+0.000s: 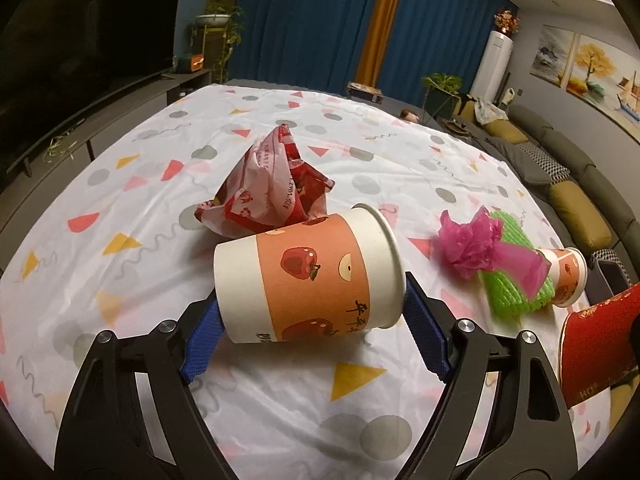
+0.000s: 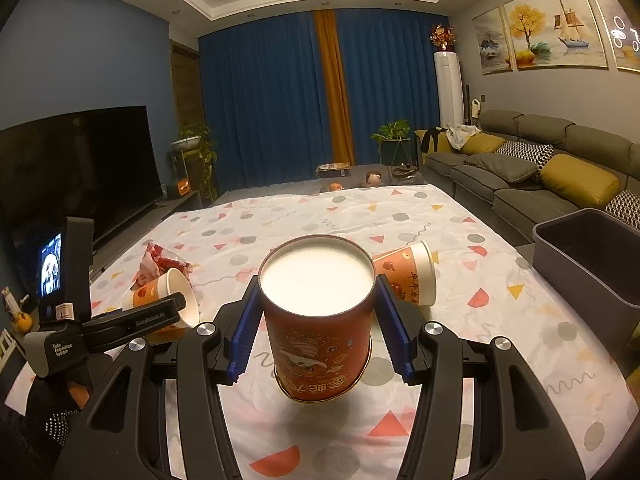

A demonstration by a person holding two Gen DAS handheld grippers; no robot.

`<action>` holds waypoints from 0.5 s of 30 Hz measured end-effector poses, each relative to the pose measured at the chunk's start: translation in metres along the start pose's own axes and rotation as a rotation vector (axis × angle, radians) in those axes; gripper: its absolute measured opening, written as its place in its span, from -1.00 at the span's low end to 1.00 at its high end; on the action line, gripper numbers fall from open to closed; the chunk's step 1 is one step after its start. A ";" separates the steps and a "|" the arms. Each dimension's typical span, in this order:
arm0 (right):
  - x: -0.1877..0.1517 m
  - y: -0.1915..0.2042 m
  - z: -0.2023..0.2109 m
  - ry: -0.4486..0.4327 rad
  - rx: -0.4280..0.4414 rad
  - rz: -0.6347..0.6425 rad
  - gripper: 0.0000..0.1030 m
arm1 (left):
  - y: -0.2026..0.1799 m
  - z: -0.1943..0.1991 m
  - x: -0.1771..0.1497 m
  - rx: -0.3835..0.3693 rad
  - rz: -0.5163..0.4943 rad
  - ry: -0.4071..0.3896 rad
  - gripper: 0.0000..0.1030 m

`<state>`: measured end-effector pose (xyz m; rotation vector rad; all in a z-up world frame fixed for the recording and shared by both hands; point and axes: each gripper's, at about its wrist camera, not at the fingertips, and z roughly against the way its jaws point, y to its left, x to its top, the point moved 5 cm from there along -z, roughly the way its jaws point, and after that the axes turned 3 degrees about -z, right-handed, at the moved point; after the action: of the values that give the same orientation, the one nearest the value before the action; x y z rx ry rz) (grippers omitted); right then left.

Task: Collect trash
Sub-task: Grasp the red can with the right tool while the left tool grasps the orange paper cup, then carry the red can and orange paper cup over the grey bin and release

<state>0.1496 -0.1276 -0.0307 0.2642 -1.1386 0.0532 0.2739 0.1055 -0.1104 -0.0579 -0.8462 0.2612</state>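
Note:
In the left wrist view an orange-and-white paper cup (image 1: 308,280) with apple prints lies sideways between the blue pads of my left gripper (image 1: 312,300), which is shut on it end to end. Behind it lies a crumpled red-and-white wrapper (image 1: 268,188). To the right are pink tissue (image 1: 472,244), green foam netting (image 1: 516,284) and a second paper cup (image 1: 566,276). In the right wrist view my right gripper (image 2: 316,312) is shut on an upright red can (image 2: 316,320) with a white lid, lifted above the cloth. The left gripper's cup (image 2: 172,296) shows at left.
A patterned white tablecloth (image 1: 160,184) covers the table. A dark grey bin (image 2: 592,264) stands at the table's right edge. Another paper cup (image 2: 412,276) lies behind the can. A TV stands left, a sofa right. The red can (image 1: 596,340) shows at the left view's right edge.

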 end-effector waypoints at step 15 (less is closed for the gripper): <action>0.001 -0.017 0.031 -0.034 -0.026 0.005 0.06 | -0.024 0.067 -0.013 -0.066 -0.059 -0.099 0.55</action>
<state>0.1260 -0.1509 -0.0205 0.2406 -1.1729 0.0383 0.2206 0.0756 -0.0718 -0.0823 -0.9534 0.1820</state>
